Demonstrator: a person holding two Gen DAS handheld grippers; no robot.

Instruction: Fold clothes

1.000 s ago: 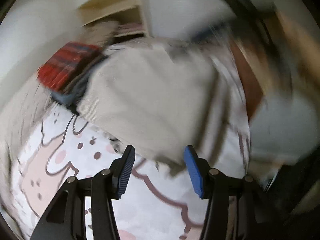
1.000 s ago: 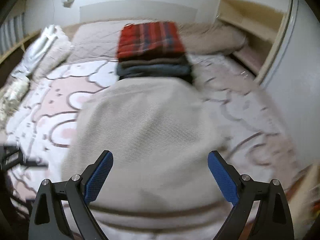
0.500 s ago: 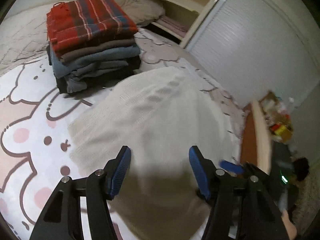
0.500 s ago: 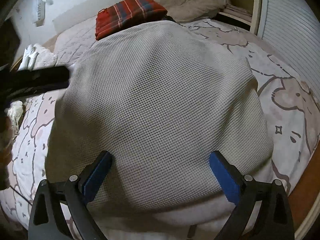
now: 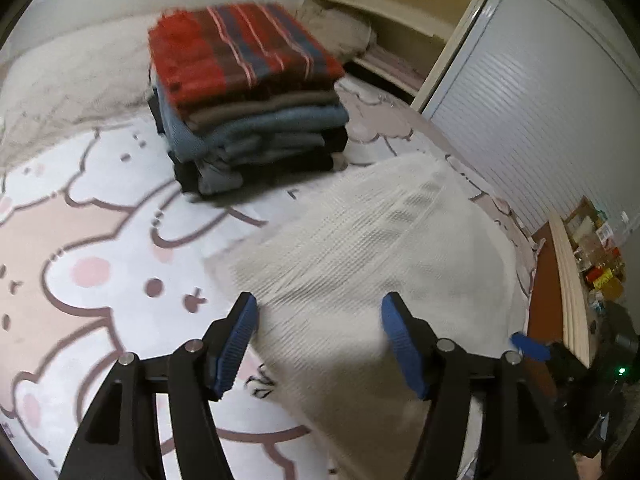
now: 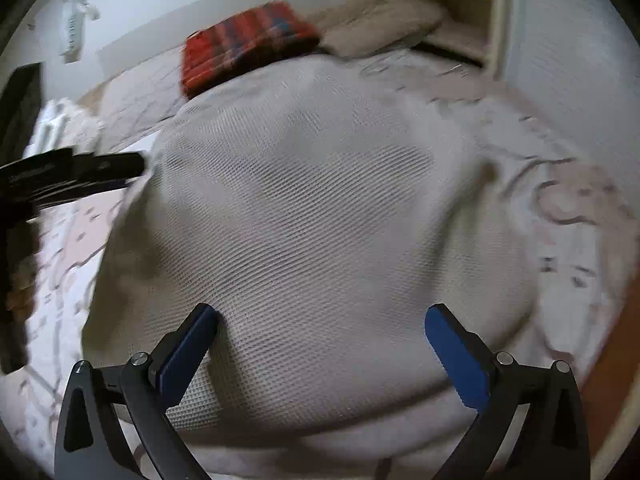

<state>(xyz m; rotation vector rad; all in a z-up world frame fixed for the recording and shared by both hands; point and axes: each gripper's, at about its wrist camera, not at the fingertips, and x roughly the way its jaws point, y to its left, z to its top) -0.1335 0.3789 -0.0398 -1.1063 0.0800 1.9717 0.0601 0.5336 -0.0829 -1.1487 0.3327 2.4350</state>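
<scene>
From the left wrist, the left gripper (image 5: 318,340) hangs over the near left part of a cream waffle-knit garment (image 5: 384,248) lying on the cartoon-print bedspread (image 5: 80,248); its jaws have just been opening and stand apart, the cloth under the gap, neither pad pinching it. A stack of folded clothes (image 5: 248,100), red plaid on top, sits just beyond the garment. From the right wrist, the right gripper (image 6: 320,344) hovers low over the same garment (image 6: 304,208), which fills most of this view; its jaws have just been opening and stand wide apart, nothing clamped. The left gripper's dark body (image 6: 72,176) shows at the garment's left edge.
</scene>
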